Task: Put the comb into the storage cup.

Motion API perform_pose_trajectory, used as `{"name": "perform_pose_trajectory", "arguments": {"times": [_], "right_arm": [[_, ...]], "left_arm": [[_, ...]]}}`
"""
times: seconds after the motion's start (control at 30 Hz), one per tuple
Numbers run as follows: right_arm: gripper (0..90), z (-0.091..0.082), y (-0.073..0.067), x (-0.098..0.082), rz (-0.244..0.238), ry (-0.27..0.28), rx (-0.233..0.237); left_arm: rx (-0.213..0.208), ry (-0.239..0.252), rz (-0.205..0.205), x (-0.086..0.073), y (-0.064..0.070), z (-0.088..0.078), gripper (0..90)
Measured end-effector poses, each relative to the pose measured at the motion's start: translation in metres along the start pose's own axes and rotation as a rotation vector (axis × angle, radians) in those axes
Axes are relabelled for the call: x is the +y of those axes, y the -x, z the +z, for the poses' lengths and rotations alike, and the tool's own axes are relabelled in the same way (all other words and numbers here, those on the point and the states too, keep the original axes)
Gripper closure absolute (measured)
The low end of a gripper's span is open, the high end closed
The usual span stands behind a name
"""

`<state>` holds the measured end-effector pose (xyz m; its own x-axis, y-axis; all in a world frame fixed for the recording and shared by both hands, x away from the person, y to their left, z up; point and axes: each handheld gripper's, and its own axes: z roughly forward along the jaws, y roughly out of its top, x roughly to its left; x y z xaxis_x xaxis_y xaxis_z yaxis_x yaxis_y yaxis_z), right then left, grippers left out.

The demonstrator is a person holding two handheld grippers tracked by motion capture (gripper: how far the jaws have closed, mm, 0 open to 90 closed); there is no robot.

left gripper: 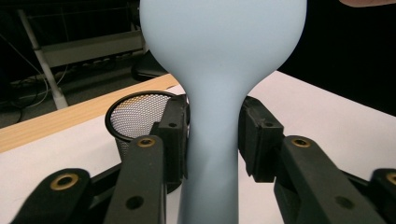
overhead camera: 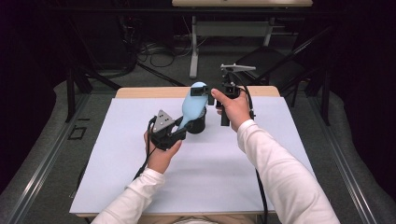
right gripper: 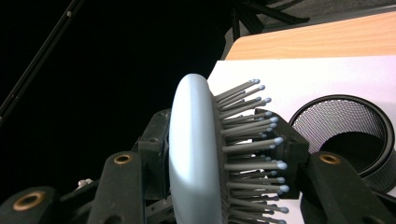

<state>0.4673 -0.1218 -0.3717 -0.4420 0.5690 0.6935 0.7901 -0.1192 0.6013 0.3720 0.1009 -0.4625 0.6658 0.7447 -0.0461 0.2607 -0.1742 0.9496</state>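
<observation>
White sheeting covers the table (overhead camera: 140,177), with a strip of bare wood at the far edge. Near the far middle of the sheet stands a black mesh cup (overhead camera: 197,125), upright and mouth up; its woven wall shows in the left gripper view (left gripper: 135,114) and in the right gripper view (right gripper: 343,128). Above the cup, held clear of the table and tilted with its head to the far side, is a pale blue hairbrush (overhead camera: 191,108). The right gripper (overhead camera: 205,90) is clamped across the brush head, one jaw on the smooth back and the other in among the bristles, as seen in its own view (right gripper: 196,154). The left gripper (overhead camera: 180,132) sits around the handle (left gripper: 212,154): its jaws flank the neck closely but a sliver of gap shows on the right side, so they stand parted and are judged to be letting go rather than gripping. Judged step in hand: a handover, with the brush passing into the right gripper's sole hold. The next move calls for the left gripper to draw back clear of the handle, then for the right to swing the handle over the cup mouth and lower it in without tipping the cup.
</observation>
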Motion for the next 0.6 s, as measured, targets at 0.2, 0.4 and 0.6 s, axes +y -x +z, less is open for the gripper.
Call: {"name": "perform_pose_trajectory", "arguments": {"times": [0.2,0.4,0.6], "right_arm": [[49.8,-0.0009,0.0003,0.0006,-0.004,0.009,-0.009],[49.9,-0.0017,0.0012,0.001,-0.005,0.016,-0.015],[49.9,-0.0023,0.0023,0.0015,-0.005,0.02,-0.02]], "left_arm": [[-0.011,-0.002,-0.007,-0.0009,0.0002,0.0012,58.9],[-0.011,-0.001,-0.01,-0.0012,0.0006,0.0015,54.9],[-0.01,0.009,-0.024,-0.001,-0.0001,0.0013,50.1]]}}
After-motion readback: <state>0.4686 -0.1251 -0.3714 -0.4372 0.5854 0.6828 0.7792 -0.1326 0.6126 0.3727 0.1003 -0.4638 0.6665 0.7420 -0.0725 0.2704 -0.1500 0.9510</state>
